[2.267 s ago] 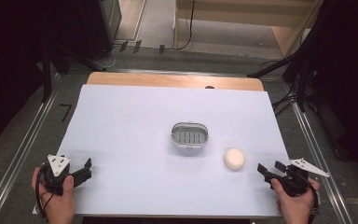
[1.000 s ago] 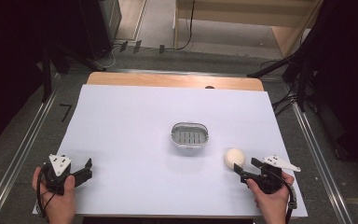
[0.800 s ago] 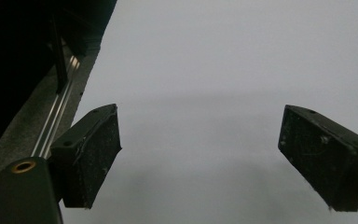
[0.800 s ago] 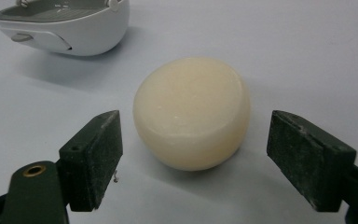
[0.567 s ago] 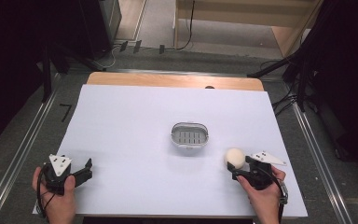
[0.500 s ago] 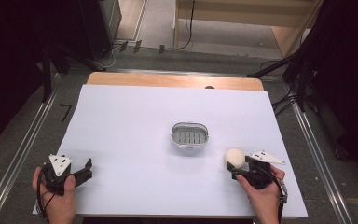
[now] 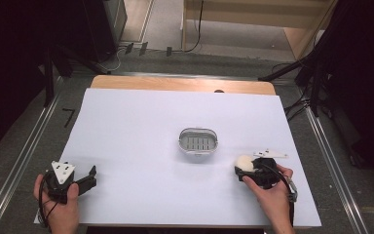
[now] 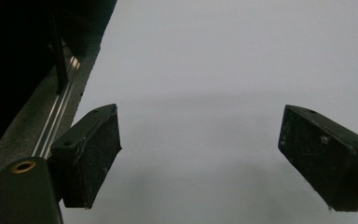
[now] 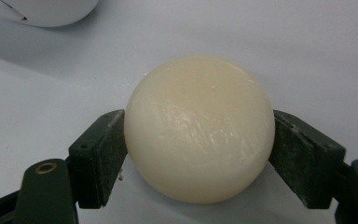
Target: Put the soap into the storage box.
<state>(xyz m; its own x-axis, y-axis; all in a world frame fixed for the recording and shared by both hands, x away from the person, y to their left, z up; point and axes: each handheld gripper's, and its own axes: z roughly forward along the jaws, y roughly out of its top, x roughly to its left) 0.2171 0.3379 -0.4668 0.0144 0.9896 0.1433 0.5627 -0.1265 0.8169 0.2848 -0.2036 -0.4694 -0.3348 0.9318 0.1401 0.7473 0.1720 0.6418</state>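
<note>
As it lies flat | soap [image 9: 199,128] round, no long axis | right gripper [image 9: 199,154] clamps it

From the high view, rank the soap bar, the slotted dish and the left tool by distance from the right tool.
1. Soap bar, between the right tool jaws.
2. Slotted dish, up and left, mid-table.
3. Left tool, far across at the near left corner.

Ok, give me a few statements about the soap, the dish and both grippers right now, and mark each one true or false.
1. The right gripper has its jaws against both sides of the round soap. True.
2. The soap lies in the soap dish. False: it sits on the table, beside the dish.
3. The left gripper is open with nothing between its jaws. True.
4. The left gripper touches the dish. False: it is far off, near the table's front left corner.
</note>
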